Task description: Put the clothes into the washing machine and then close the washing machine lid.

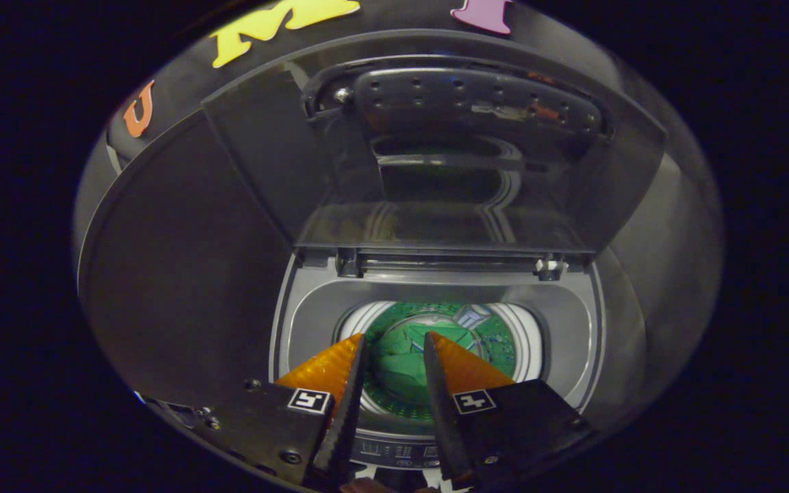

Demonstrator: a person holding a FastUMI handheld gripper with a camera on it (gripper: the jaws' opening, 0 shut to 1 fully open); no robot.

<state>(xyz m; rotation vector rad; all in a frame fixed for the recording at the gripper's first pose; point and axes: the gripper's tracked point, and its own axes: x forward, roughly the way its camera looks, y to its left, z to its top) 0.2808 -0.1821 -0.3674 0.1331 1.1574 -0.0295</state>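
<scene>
A top-loading washing machine [572, 322] stands below me with its dark glass lid [435, 150] raised upright behind the opening. Green cloth [405, 356] lies down in the round drum, seen between and just beyond my fingers. My gripper [394, 342] hovers above the drum mouth, open, with a gap between the fingers and nothing held. The cloth is well below the fingertips, not touching them.
The machine's grey top rim [312, 308] rings the drum. Its control panel [398, 452] runs along the near edge beneath my fingers. Dark booth wall [182, 260] rises to the left of the lid and behind it.
</scene>
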